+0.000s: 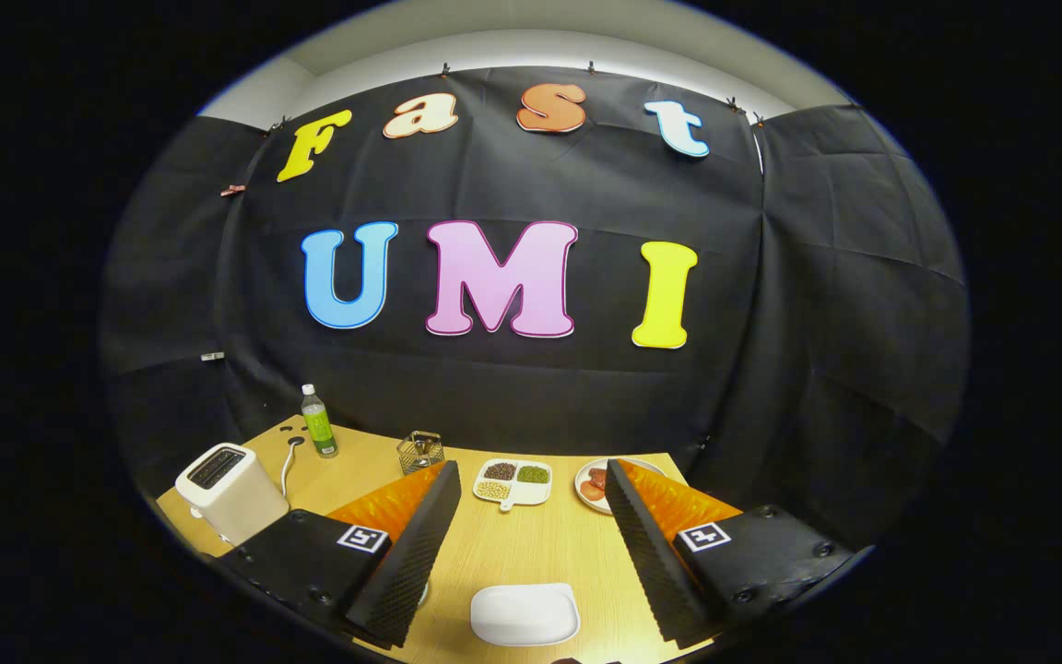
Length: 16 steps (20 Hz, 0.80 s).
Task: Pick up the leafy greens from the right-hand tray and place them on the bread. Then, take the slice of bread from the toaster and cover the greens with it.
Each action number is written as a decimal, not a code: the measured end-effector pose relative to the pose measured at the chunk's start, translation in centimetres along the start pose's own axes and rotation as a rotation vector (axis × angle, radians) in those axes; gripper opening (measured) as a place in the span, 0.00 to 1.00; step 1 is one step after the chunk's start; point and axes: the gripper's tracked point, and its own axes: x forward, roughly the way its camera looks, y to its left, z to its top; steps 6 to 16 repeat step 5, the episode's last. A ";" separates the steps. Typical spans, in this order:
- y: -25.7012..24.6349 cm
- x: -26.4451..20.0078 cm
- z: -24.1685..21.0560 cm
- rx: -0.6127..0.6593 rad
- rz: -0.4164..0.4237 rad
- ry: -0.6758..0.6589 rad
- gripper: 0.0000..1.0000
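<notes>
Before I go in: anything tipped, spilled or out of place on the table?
Nothing stands out. The toaster, bottle and wire holder stand upright; the divided dish keeps its fillings in their compartments; the white plate lies flat between the fingers of the open gripper.

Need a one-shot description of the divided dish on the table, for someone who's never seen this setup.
Start at the wooden table and look past the open gripper, whose fingers hold nothing. Beyond the fingertips, between the small wire basket and the round plate, lies the white divided dish. It alone is split into compartments, each with a different pile of small grains or beans.
</notes>
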 end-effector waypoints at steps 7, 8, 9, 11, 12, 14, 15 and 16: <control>-0.5 0.1 0.0 -0.020 -0.004 0.012 0.98; -0.5 0.1 0.0 -0.020 -0.004 0.012 0.98; -0.5 0.1 0.0 -0.020 -0.004 0.012 0.98; -0.5 0.1 0.0 -0.020 -0.004 0.012 0.98; -0.5 0.1 0.0 -0.020 -0.004 0.012 0.98; -0.5 0.1 0.0 -0.020 -0.004 0.012 0.98; -0.5 0.1 0.0 -0.020 -0.004 0.012 0.98; -0.5 0.1 0.0 -0.020 -0.004 0.012 0.98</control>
